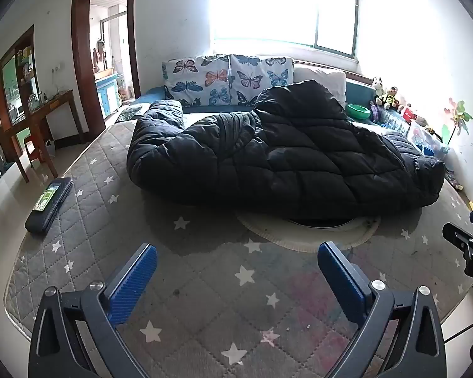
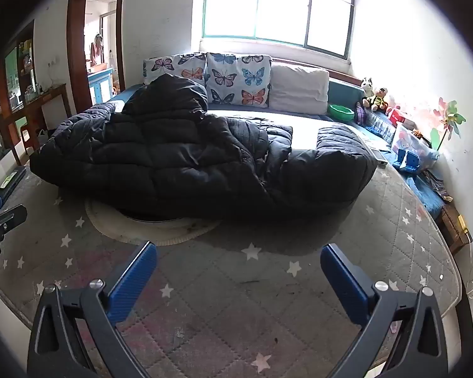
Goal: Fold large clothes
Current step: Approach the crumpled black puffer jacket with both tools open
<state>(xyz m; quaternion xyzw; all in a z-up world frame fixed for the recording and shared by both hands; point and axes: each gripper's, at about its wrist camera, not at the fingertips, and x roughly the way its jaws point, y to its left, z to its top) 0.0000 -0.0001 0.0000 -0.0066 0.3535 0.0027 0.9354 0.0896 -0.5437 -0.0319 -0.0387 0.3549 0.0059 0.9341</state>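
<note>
Both claws spread wide and empty over the star-quilted bed.

The left gripper and right gripper hang side by side above the grey mattress cover, holding nothing, jaws fully apart. Ahead of them the black puffer coat lies crumpled across the bed, its hem over a round pale mat, with 2 butterfly pillows behind it.

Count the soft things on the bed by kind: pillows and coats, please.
Butterfly-print pillows: 2
Plain white pillow: 1
Black puffer coat: 1
Total: 4
</note>
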